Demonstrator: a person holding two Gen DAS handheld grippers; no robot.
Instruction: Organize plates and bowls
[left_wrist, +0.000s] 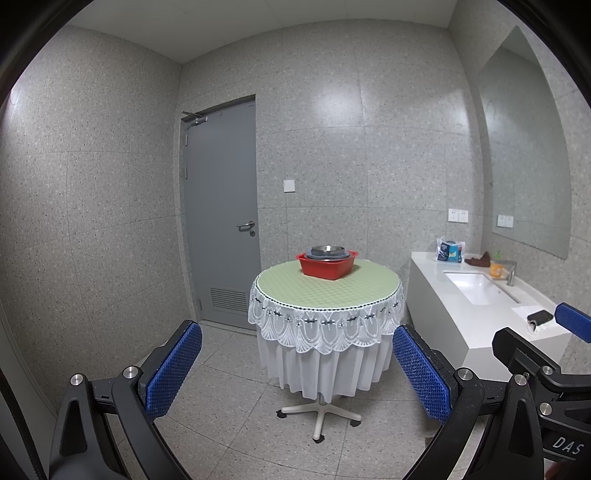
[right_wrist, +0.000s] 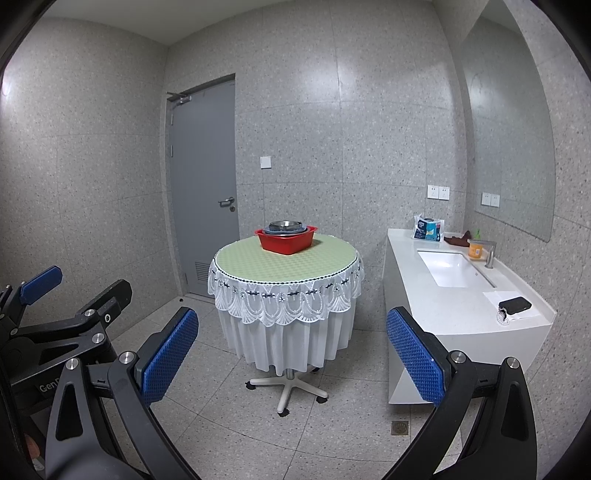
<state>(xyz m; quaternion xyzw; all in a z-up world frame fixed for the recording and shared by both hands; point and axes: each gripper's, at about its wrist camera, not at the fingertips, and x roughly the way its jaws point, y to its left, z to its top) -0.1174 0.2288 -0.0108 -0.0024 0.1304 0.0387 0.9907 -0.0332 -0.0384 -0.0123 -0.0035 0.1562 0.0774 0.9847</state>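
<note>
Fingers of both grippers stand spread wide with nothing between them, held well back from the round worktop (left_wrist: 325, 291) in the middle of the room. The left gripper (left_wrist: 297, 373) frames the worktop's white skirt between its blue pads, and the right gripper (right_wrist: 291, 358) does the same from a little further right; each shows at the edge of the other's view.

On the far part of the worktop, on its pale green cloth with a white lace border, sits a red plastic basin (left_wrist: 327, 264). Inside it lies a stack of plates and bowls (left_wrist: 328, 252): grey-blue pieces below and a shiny metal bowl (right_wrist: 285, 224) on top, rising just above the basin's rim. How many pieces are in the stack cannot be told from here.

To the right stands a white vanity counter (right_wrist: 443, 306) with a sunken sink (right_wrist: 452, 267) and a metal tap (right_wrist: 487, 251). Near its back edge are a blue-and-white packet (right_wrist: 428, 229), a brown cloth (right_wrist: 458, 238) and an orange bottle (right_wrist: 474, 250). A black phone (right_wrist: 515, 304) lies on a sheet of paper at the near end. A grey door (left_wrist: 221, 214) is shut behind the worktop on the left.
</note>
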